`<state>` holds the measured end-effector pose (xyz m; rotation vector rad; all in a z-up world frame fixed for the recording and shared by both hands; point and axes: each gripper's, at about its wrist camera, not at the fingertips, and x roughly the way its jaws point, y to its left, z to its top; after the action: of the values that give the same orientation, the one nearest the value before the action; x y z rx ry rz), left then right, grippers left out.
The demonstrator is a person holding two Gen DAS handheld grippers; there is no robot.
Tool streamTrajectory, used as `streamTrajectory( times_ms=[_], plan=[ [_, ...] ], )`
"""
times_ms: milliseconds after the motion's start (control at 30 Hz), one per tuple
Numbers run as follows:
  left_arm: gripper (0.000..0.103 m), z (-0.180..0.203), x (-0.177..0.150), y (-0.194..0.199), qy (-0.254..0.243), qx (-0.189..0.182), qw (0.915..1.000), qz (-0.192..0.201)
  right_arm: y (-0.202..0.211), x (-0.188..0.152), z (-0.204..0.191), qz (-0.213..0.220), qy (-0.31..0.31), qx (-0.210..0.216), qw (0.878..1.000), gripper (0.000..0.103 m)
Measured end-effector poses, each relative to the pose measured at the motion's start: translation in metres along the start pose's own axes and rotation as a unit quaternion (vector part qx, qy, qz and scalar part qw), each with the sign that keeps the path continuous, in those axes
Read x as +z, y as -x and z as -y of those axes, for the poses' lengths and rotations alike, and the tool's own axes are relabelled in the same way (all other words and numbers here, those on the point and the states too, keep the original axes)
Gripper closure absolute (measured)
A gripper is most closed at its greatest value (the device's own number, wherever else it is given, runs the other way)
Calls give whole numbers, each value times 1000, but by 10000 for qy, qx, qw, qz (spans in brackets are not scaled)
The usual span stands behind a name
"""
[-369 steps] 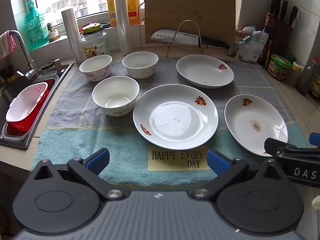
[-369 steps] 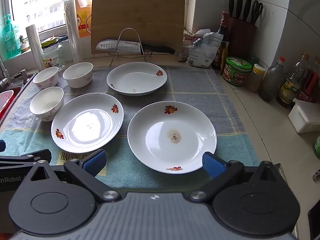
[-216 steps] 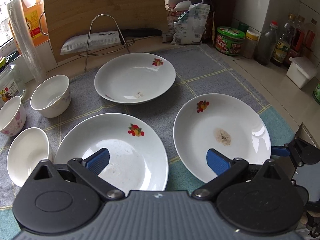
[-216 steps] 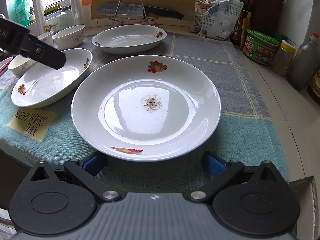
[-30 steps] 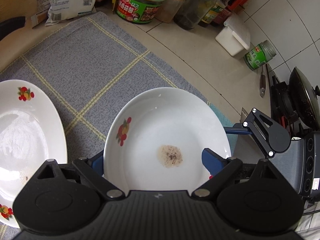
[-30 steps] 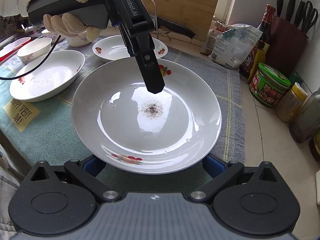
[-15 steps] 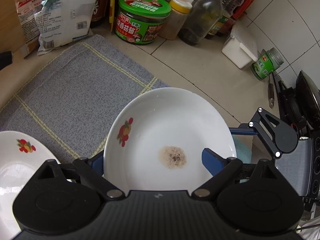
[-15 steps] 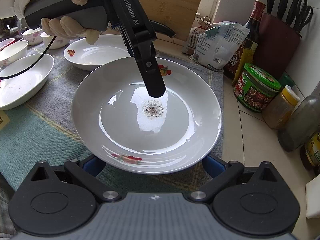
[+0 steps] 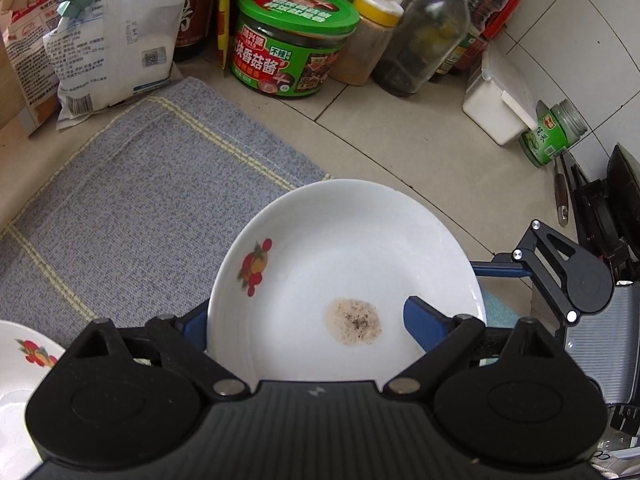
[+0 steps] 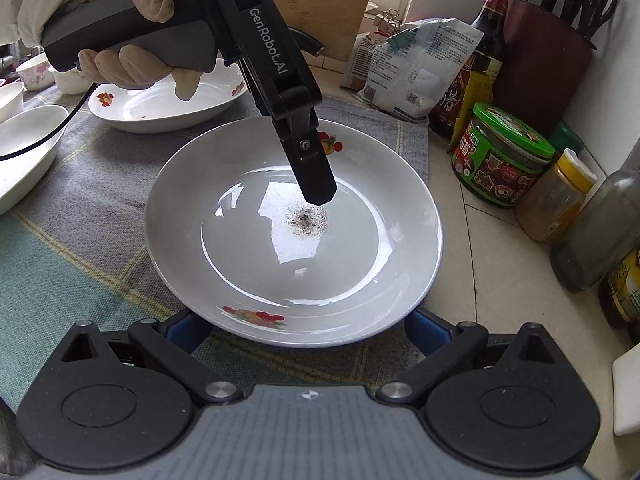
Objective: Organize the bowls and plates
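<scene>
The left gripper [image 9: 310,328] has one finger in the well of a plate [image 10: 248,248] and one beyond its rim; whether they pinch is unclear. The right gripper [image 10: 306,332] gapes wide under the near rim. It is white, with two fruit motifs and a speckled brown stain, one of three plates, raised over the towel [image 10: 80,240] corner.

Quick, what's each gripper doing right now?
Left gripper: jaws wide astride the plate; grip cannot be told.
Right gripper: jaws wide around the plate's near edge; grip cannot be told.

White plate [image 10: 248,240], fruit motifs on rim, brown speckled stain at centre; second plate [image 10: 160,108] behind.
</scene>
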<state>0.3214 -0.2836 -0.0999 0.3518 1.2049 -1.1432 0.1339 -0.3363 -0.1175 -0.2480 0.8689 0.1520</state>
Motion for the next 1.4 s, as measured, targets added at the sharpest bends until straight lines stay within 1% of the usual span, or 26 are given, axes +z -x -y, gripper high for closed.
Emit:
streamTrajectory(
  times_ms=[300,400,600,767,833,967,1067,1167,1267,1333,1400],
  plan=[
    [9,-2,5,-5,-45,48,10000,5,0,-1,2,45,-85,7,10000,0],
    [7,0,4,-4,-118,97,9999,50,0,0,2,40,-111,3,9999,0],
    [7,5,-3,2,-233,365,9990,133,8,-4,2,95,-308,31,9995,0],
    [7,11,-15,22,-301,586,9970,397,19,-10,1,81,-552,39,9984,0],
    [7,16,-21,34,-348,664,9955,572,24,-11,-1,79,-602,3,9982,0],
    [7,32,-33,60,-445,877,9903,985,34,-10,-7,87,-666,-167,9976,0],
    [7,46,-46,82,-512,1046,9844,1321,44,-6,-11,157,-715,-303,9969,0],
    [5,60,-61,99,-607,1322,9773,1537,52,0,-12,277,-793,-385,9957,0],
    [5,68,-78,111,-503,1587,9708,1729,55,8,-14,309,-844,-463,9949,0],
    [4,73,-90,117,-364,1762,9668,1817,55,12,-15,283,-823,-547,9947,0],
    [4,76,-104,122,-156,1861,9638,1902,55,16,-16,286,-783,-597,9947,0]
  ],
)
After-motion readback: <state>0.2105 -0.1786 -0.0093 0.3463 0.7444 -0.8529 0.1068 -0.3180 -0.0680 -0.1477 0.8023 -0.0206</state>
